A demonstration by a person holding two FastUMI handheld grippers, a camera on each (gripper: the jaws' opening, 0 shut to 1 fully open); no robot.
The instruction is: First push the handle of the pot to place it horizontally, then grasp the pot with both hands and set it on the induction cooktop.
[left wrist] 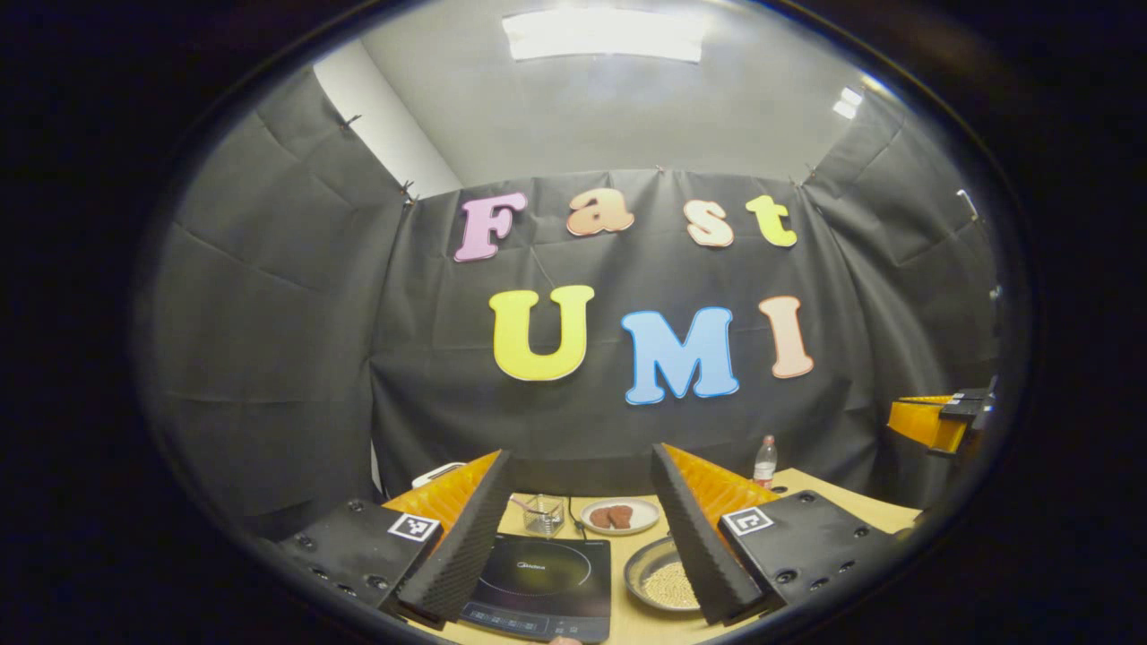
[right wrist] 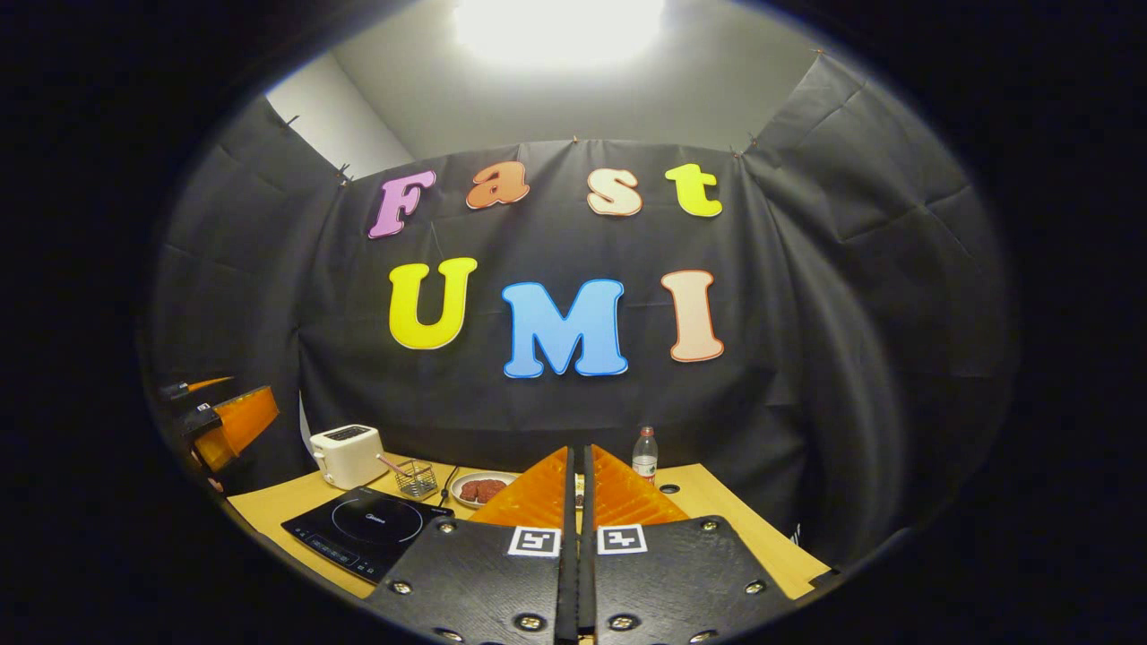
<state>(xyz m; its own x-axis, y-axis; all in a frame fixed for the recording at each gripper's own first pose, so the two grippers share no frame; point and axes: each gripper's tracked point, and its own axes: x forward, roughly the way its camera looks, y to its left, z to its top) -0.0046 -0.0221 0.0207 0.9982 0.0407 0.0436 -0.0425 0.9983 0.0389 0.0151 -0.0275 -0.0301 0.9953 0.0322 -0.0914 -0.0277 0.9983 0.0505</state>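
Left gripper view has the worktop spread out low ahead, and sitting on it right past the fingertips is the induction cooktop, flat, dark and glassy, just ahead and a touch to the left of centre. The left gripper has its fingers spread wide apart with nothing between them. Just off its right finger, partly tucked behind it, is the pot, a shallow round metal thing with what looks like pale grains inside. I can't make out its handle from here, so no idea yet which way it points. Beyond the cooktop there's a small plate with something brown on it, a little wire basket to its left, and a bottle further off to the right. In the right gripper view the right gripper has its fingers pressed together, holding nothing, with the toaster off to its far left behind the cooktop. My guess on handling: the metal pot is stiff and probably slick at the rim, light-ish but with loose contents that'll slosh or spill if tilted, so nudge the handle gently, then take opposite sides of the rim and keep it level.
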